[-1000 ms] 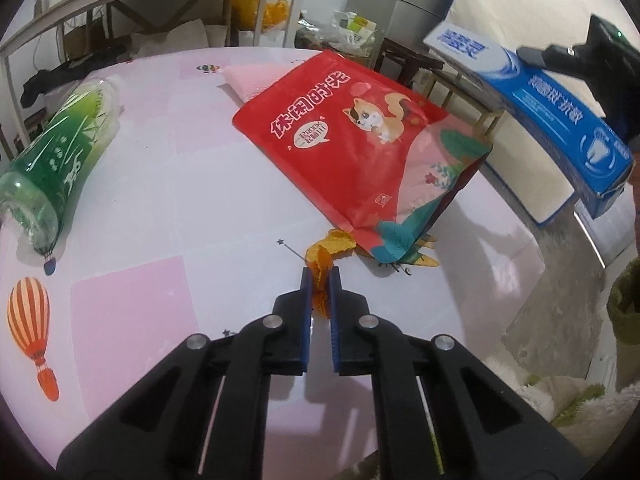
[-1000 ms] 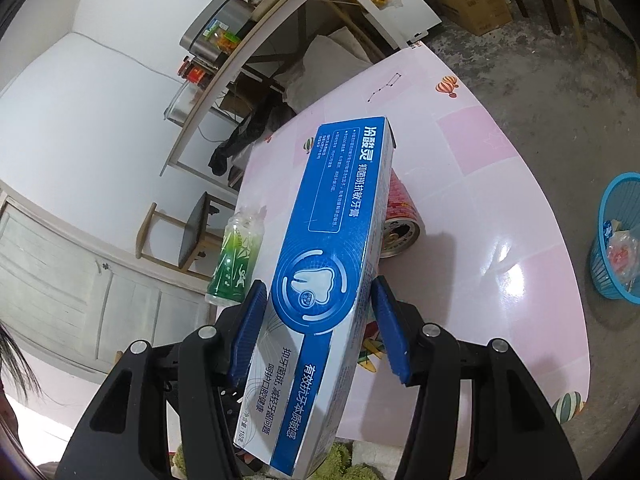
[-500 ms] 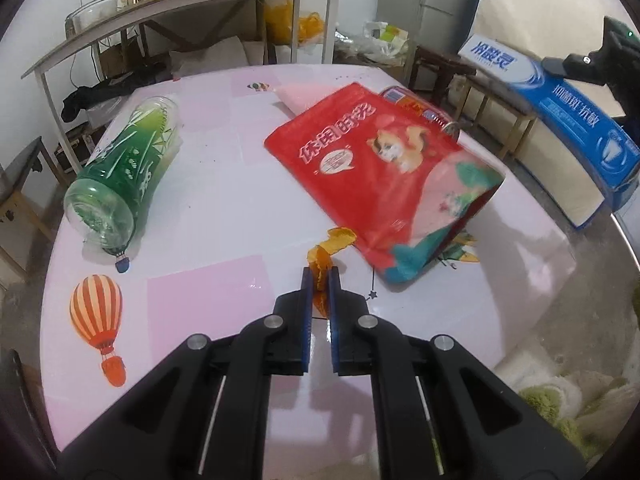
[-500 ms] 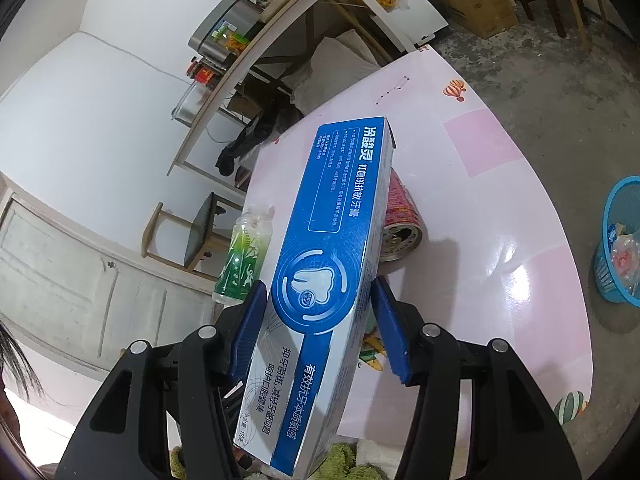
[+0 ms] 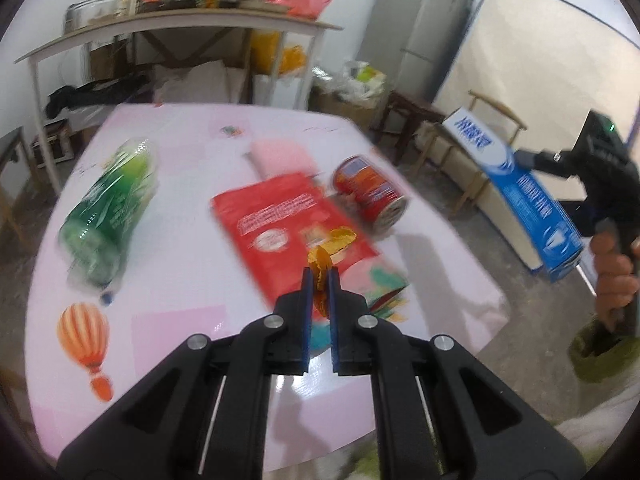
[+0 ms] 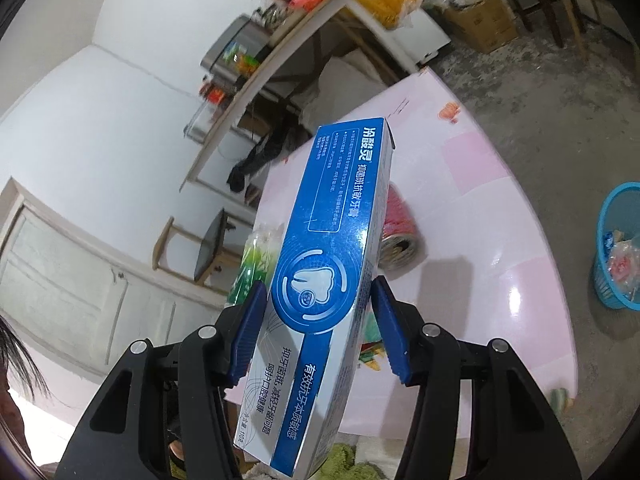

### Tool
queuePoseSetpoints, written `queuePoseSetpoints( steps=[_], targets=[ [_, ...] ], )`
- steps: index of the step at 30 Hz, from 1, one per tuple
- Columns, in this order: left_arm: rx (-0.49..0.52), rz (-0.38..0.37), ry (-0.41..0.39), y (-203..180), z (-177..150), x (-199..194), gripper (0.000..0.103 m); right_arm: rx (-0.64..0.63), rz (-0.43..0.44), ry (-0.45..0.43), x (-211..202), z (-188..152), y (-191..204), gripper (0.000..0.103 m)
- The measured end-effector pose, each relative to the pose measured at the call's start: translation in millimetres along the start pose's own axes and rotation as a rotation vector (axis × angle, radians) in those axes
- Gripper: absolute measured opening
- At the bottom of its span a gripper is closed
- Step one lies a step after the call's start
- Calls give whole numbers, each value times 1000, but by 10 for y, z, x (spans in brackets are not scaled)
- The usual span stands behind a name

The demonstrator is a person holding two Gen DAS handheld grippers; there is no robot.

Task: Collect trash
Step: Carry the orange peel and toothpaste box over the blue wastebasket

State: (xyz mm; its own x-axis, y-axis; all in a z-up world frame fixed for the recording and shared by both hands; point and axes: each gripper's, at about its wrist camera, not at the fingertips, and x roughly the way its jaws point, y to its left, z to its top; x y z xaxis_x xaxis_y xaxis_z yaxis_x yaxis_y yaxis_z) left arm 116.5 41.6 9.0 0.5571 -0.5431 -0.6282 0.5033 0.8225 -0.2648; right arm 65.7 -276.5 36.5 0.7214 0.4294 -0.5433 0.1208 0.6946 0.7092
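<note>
My left gripper (image 5: 320, 276) is shut on a crumpled orange-yellow wrapper (image 5: 334, 242), held up in the air above the pink table (image 5: 180, 216). Below it lie a red snack bag (image 5: 288, 220), a red can (image 5: 370, 190) on its side and a green plastic bottle (image 5: 108, 212) at the left. My right gripper (image 6: 318, 304) is shut on a long blue toothpaste box (image 6: 332, 248), lifted off the table. That box (image 5: 520, 196) and the hand holding the right gripper show at the right of the left wrist view.
A blue trash basket (image 6: 618, 248) with scraps inside stands on the concrete floor to the right of the table. A wooden shelf (image 5: 172, 28) with jars and bags stands behind the table, a fridge (image 5: 416, 36) beyond it. A stool (image 6: 200, 248) stands by the wall.
My left gripper has risen with the wrapper, lifting it off the table. The red can has come into sight behind the snack bag. My right gripper has shifted slightly, still holding the box.
</note>
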Motion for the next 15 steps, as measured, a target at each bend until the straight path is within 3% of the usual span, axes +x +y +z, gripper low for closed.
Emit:
queuePoseSetpoints(
  steps=[7, 9, 15],
  targets=[
    [146, -226, 21, -780, 547, 275, 6, 118, -99, -212, -928, -22, -575, 53],
    [199, -313, 74, -1129, 713, 486, 6, 175, -127, -269, -1195, -96, -827, 53],
    [295, -432, 282, -2092, 953, 1269, 6, 390, -165, -347, -1674, -407, -1740, 53]
  ],
)
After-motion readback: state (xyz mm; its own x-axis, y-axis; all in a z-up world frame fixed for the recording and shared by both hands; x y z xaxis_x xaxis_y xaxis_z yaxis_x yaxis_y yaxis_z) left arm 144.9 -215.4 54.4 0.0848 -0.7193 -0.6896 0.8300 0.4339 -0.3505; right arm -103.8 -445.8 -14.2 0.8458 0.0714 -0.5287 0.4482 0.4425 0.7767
